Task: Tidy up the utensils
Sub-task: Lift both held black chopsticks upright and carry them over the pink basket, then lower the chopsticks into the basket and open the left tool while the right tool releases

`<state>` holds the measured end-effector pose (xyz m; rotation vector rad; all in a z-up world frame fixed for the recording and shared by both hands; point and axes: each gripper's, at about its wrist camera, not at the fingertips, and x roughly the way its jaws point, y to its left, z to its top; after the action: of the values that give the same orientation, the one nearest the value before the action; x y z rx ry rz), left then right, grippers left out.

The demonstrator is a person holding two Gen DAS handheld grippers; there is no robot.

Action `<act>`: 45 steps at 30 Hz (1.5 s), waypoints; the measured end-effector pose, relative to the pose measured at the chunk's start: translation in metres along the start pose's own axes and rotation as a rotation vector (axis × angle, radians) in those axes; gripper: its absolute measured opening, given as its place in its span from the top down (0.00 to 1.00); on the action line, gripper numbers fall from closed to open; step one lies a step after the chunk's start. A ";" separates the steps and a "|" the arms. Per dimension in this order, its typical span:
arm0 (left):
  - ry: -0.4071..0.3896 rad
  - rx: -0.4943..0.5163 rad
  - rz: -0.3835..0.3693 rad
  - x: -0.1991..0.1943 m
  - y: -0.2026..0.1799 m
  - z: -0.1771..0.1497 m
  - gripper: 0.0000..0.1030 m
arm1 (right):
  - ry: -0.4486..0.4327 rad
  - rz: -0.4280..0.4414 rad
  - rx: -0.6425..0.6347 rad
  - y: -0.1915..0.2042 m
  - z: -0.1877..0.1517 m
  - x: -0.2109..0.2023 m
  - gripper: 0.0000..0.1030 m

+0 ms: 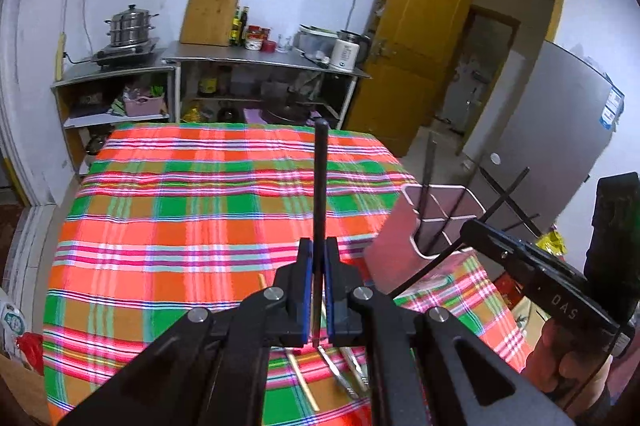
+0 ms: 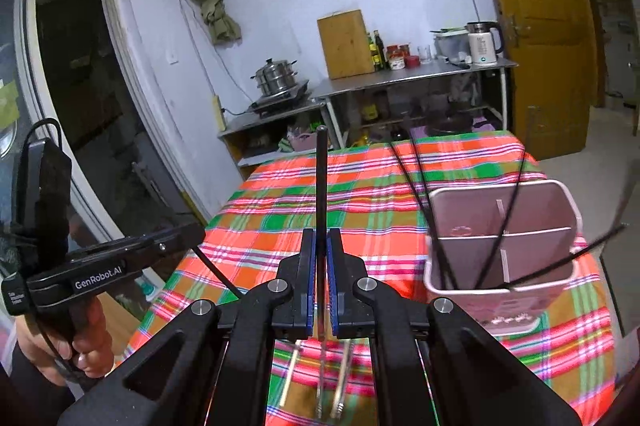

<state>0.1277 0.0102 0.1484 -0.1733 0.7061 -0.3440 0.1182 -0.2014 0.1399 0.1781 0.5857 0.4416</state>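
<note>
Left gripper clamped on a black chopstick, stick pointing up frame centre. Right gripper same: pinching its own black chopstick. Pink divided holder sits right of frame on the plaid tablecloth, black chopsticks already inside. More utensils lie on the cloth, bottom centre.

From my remote feed, the utensils lying on the table are largely hidden beneath the left gripper, so I cannot tell their kinds. The pink holder is blurred, its base masked by the right gripper. My right view's picture edge cuts off the hand.
</note>
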 end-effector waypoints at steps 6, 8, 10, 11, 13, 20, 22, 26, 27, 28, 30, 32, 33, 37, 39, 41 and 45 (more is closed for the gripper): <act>0.037 0.011 -0.072 0.015 -0.032 -0.003 0.95 | -0.030 -0.048 0.033 -0.023 -0.003 -0.026 0.95; 0.038 0.016 -0.100 0.019 -0.043 0.001 0.95 | -0.040 -0.064 0.044 -0.030 -0.001 -0.033 0.95; 0.032 0.020 -0.121 0.018 -0.054 0.006 0.95 | -0.055 -0.077 0.053 -0.036 0.001 -0.040 0.95; 0.024 0.025 -0.133 0.017 -0.060 0.011 0.95 | -0.066 -0.086 0.058 -0.040 0.004 -0.045 0.95; 0.007 0.033 -0.150 0.014 -0.069 0.019 0.95 | -0.090 -0.099 0.062 -0.045 0.010 -0.055 0.95; -0.064 0.049 -0.192 0.011 -0.096 0.058 0.95 | -0.179 -0.136 0.066 -0.058 0.033 -0.081 0.95; -0.076 0.050 -0.195 0.015 -0.102 0.066 0.95 | -0.201 -0.145 0.067 -0.063 0.038 -0.087 0.95; -0.083 0.058 -0.188 0.030 -0.111 0.075 0.95 | -0.227 -0.166 0.071 -0.071 0.050 -0.087 0.95; -0.078 0.059 -0.187 0.035 -0.113 0.075 0.95 | -0.230 -0.172 0.071 -0.074 0.051 -0.086 0.95; -0.075 0.061 -0.183 0.039 -0.114 0.075 0.95 | -0.227 -0.179 0.072 -0.076 0.051 -0.083 0.95; -0.069 0.069 -0.171 0.046 -0.116 0.071 0.95 | -0.216 -0.187 0.074 -0.081 0.050 -0.078 0.95; -0.057 0.069 -0.165 0.056 -0.115 0.068 0.95 | -0.200 -0.194 0.081 -0.085 0.047 -0.071 0.95; -0.054 0.072 -0.157 0.060 -0.114 0.066 0.95 | -0.193 -0.194 0.086 -0.087 0.046 -0.069 0.95; -0.033 0.078 -0.142 0.074 -0.113 0.060 0.95 | -0.159 -0.204 0.087 -0.092 0.038 -0.054 0.95; -0.020 0.078 -0.138 0.082 -0.111 0.056 0.95 | -0.138 -0.205 0.081 -0.092 0.035 -0.045 0.95; -0.001 0.078 -0.136 0.089 -0.110 0.052 0.95 | -0.119 -0.209 0.073 -0.092 0.032 -0.037 0.95; 0.032 0.079 -0.139 0.102 -0.107 0.043 0.94 | -0.095 -0.232 0.052 -0.093 0.028 -0.026 0.95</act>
<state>0.2016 -0.1250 0.1484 -0.1430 0.7123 -0.5077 0.1477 -0.2971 0.1496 0.1775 0.5178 0.1920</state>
